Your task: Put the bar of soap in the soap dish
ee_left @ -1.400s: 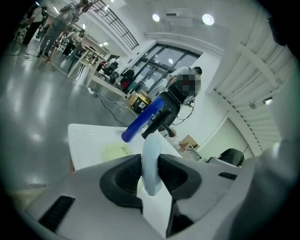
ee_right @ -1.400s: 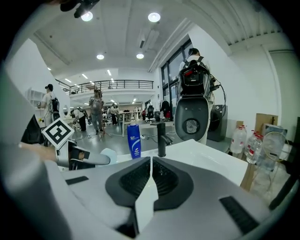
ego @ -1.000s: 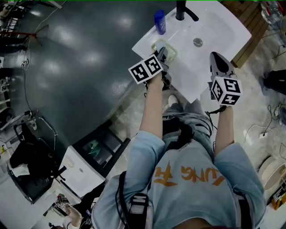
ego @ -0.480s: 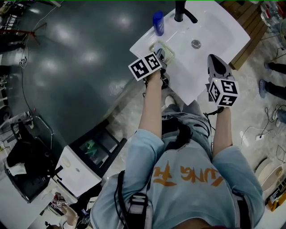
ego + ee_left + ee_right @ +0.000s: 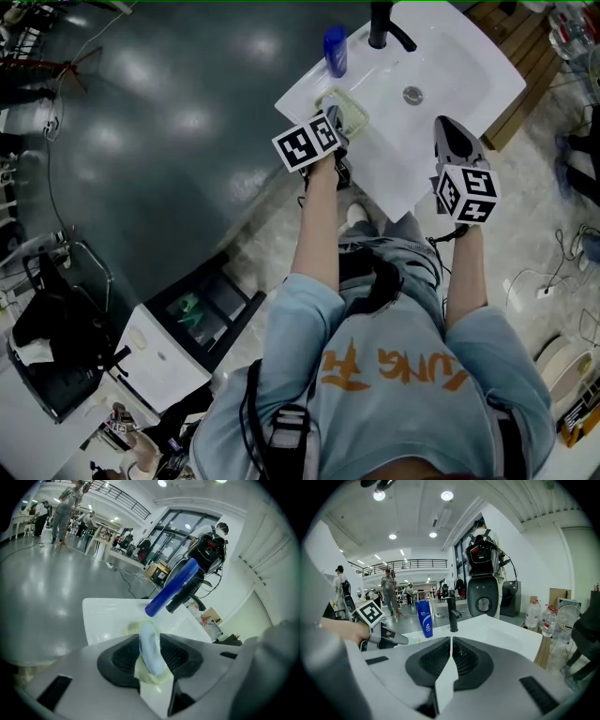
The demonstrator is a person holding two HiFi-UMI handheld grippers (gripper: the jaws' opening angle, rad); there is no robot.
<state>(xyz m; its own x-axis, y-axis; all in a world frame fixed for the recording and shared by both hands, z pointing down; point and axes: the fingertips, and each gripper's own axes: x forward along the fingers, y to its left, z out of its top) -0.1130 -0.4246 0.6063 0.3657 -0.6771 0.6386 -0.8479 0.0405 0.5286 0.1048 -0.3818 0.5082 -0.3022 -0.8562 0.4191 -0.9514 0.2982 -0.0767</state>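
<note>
A pale blue bar of soap [image 5: 151, 649] stands on edge between the jaws of my left gripper [image 5: 151, 639], which is shut on it. The pale yellow-green soap dish [image 5: 349, 105] sits at the near-left corner of the white sink [image 5: 459, 58]. The left gripper [image 5: 337, 124] points down at the dish, and the dish's rim [image 5: 131, 627] shows just past the soap. Whether the soap touches the dish I cannot tell. My right gripper [image 5: 452, 136] hovers over the sink's front right edge, shut and empty [image 5: 451, 641].
A blue bottle [image 5: 335, 47] stands behind the dish, beside the black faucet [image 5: 382, 22]. The drain [image 5: 412, 93] lies mid-basin. A wooden panel [image 5: 525, 56] flanks the sink's right. The grey floor [image 5: 169, 122] spreads to the left. People stand far off in the hall.
The left gripper has tipped slightly over the dish, with the soap still in its jaws. The right gripper has kept still.
</note>
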